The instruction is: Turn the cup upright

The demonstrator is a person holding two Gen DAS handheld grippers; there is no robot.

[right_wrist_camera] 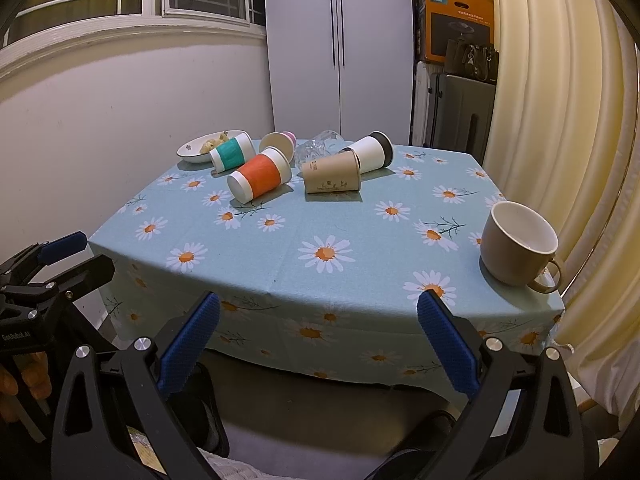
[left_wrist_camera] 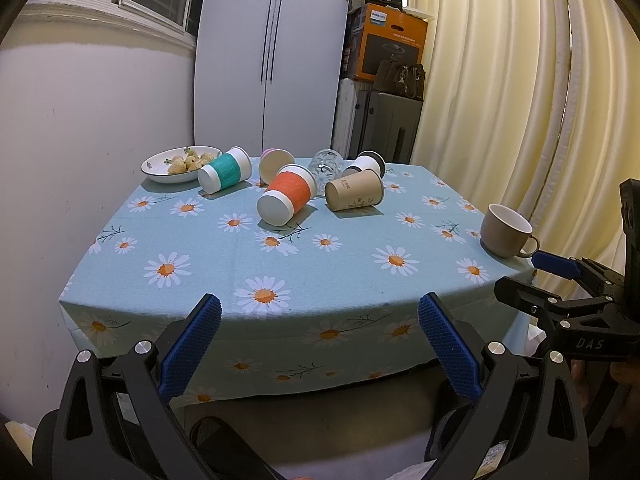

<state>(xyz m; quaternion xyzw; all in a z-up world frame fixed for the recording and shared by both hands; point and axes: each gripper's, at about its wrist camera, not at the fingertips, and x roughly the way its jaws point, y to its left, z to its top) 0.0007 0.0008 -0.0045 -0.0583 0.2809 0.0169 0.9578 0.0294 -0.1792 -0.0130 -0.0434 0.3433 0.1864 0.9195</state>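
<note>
Several cups lie on their sides at the far part of the daisy tablecloth [left_wrist_camera: 304,276]: a teal-sleeved cup [left_wrist_camera: 225,170], an orange-sleeved cup [left_wrist_camera: 286,195] [right_wrist_camera: 259,174], a brown paper cup [left_wrist_camera: 354,190] [right_wrist_camera: 331,177], a white cup with a dark lid [left_wrist_camera: 366,164] [right_wrist_camera: 372,152], a pink-based cup [left_wrist_camera: 275,164] and a clear glass [left_wrist_camera: 327,164]. A taupe mug [left_wrist_camera: 507,230] [right_wrist_camera: 518,249] stands upright near the right edge. My left gripper [left_wrist_camera: 320,312] is open and empty before the table's front edge. My right gripper [right_wrist_camera: 318,310] is open and empty there too.
A white dish of food [left_wrist_camera: 178,164] sits at the far left corner. Behind the table are a grey cabinet [left_wrist_camera: 272,48], a suitcase [left_wrist_camera: 390,128] and stacked boxes. A cream curtain [left_wrist_camera: 500,100] hangs close on the right. A wall is on the left.
</note>
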